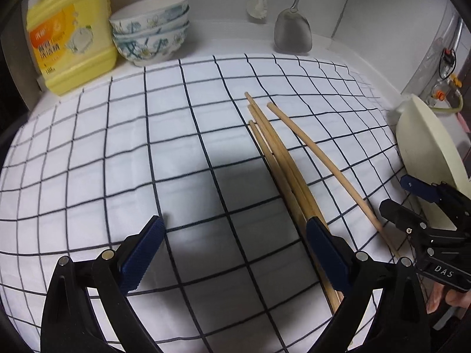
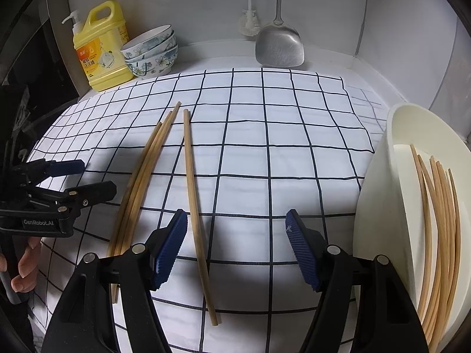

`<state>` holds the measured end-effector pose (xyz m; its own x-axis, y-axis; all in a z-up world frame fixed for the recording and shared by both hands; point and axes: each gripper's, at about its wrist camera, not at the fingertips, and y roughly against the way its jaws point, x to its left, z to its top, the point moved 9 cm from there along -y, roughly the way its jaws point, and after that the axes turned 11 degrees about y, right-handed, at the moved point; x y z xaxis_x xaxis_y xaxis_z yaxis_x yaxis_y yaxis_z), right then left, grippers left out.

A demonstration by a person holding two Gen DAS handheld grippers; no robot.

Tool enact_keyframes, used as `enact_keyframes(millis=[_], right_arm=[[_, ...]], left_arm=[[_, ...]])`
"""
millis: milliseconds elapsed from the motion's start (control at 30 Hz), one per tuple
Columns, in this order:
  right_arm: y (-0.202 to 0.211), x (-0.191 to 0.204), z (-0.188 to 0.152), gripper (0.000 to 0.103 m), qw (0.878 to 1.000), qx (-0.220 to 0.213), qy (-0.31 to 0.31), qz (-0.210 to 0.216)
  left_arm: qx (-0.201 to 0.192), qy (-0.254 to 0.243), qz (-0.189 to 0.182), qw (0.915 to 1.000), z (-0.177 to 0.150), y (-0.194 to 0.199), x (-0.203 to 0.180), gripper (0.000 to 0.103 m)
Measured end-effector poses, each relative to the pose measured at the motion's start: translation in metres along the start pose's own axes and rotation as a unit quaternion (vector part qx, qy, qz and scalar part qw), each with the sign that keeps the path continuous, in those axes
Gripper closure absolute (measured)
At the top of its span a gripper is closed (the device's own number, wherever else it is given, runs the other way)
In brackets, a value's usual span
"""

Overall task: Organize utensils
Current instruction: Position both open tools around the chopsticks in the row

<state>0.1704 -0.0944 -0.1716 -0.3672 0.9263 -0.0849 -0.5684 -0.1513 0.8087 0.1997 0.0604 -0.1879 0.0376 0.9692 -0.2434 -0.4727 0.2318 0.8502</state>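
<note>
Right wrist view: we hover both tongs over chopsticks left on the checked cloth [image 2: 294, 147].

Our right gripper [image 2: 235, 247] gapes wide, empty; the single chopstick [image 2: 194, 194] lies just inside its left finger, long axis running away from us, nearest this hand. Three bundled chopsticks [image 2: 138, 182] lie further left, by our wide-open, empty left gripper [image 1: 232, 253]. More chopsticks stand in the cream holder [image 2: 379, 194] at right.

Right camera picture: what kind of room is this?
Probably a kitchen counter corner. A yellow dish soap jug stands beside stacked floral bowls, a metal spatula hangs on the wall, and wooden chopsticks lie on a checked cloth.
</note>
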Motion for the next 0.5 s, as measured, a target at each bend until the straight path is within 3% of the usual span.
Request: enact_keyframes(millis=[200, 367, 500], right_arm=[[0.003, 0.001, 0.001, 0.037, 1.000, -0.002, 0.002, 0.007], [0.004, 0.001, 0.002, 0.037, 1.000, -0.004, -0.003, 0.017], [0.006, 0.001, 0.003, 0.037, 1.000, -0.006, -0.004, 0.019]], left_arm=[[0.011, 0.005, -0.004, 0.9999, 0.000, -0.003, -0.001, 0.008], [0.023, 0.037, -0.044, 0.9980, 0.006, 0.003, -0.001, 0.008], [0.017, 0.040, -0.037, 0.9984, 0.009, 0.004, 0.002, 0.008]])
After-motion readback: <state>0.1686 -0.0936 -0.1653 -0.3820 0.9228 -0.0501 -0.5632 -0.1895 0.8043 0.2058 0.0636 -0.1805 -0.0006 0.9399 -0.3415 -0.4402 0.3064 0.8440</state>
